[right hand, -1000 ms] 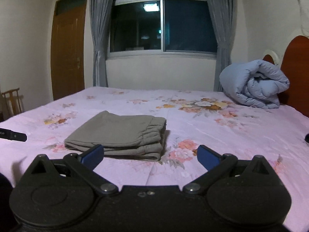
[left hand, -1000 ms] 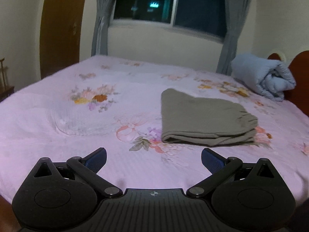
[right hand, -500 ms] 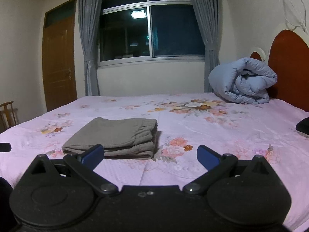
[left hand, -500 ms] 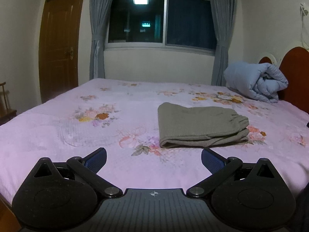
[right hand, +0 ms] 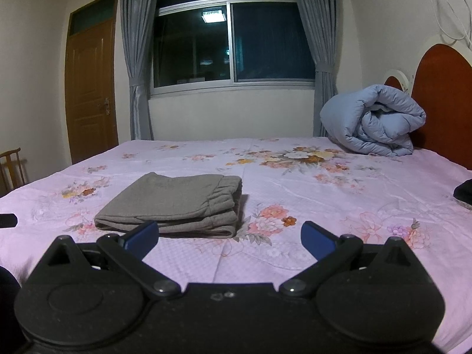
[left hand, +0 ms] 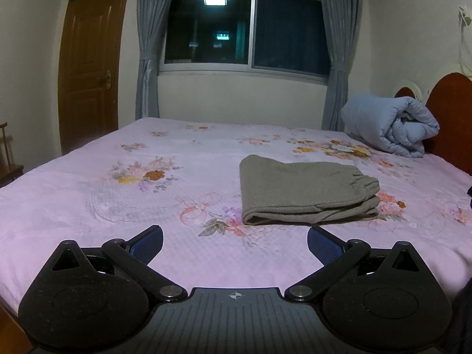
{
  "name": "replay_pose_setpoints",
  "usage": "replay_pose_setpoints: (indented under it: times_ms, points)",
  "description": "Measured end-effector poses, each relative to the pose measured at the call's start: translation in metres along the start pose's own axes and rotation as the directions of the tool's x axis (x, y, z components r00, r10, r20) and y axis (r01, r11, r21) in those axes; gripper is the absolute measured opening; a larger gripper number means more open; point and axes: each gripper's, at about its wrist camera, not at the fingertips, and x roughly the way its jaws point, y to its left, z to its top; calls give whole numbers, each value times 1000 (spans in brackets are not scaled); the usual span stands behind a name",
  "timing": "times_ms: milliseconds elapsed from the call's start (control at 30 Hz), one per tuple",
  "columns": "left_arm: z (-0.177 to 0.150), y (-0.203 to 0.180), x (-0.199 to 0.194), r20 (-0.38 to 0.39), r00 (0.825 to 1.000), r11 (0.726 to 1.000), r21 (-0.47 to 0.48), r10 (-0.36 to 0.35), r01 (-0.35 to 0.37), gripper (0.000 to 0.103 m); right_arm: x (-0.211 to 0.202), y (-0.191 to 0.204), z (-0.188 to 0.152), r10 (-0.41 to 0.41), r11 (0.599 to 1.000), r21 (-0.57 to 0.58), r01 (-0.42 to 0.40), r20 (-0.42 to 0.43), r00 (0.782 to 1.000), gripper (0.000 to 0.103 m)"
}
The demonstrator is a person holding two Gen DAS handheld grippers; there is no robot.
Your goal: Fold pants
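The grey-brown pants (left hand: 303,191) lie folded in a flat stack on the pink floral bed (left hand: 147,206); they also show in the right wrist view (right hand: 174,203), with the waistband toward the headboard side. My left gripper (left hand: 235,243) is open and empty, held back from the pants near the bed's front edge. My right gripper (right hand: 229,237) is open and empty, just short of the pants' near edge. Neither gripper touches the cloth.
A rolled blue duvet (right hand: 374,121) sits at the far right by the red-brown headboard (right hand: 442,100). A dark object (right hand: 463,191) lies at the bed's right edge. A window with grey curtains (left hand: 244,29) and a wooden door (left hand: 88,67) stand behind.
Both grippers have drawn back and tilted up from the bed; more of the room shows and the folded pants sit lower and farther in both views. The pants have not moved.
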Motion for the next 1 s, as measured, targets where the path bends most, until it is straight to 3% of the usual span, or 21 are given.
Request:
replay_pose_setpoints:
  times_ms: [1000]
  points:
    - [-1,-1,-2,30,1000,1000,-3,-3,3,103,0,3,-2,-1,1000,7,1,-6,1000,97]
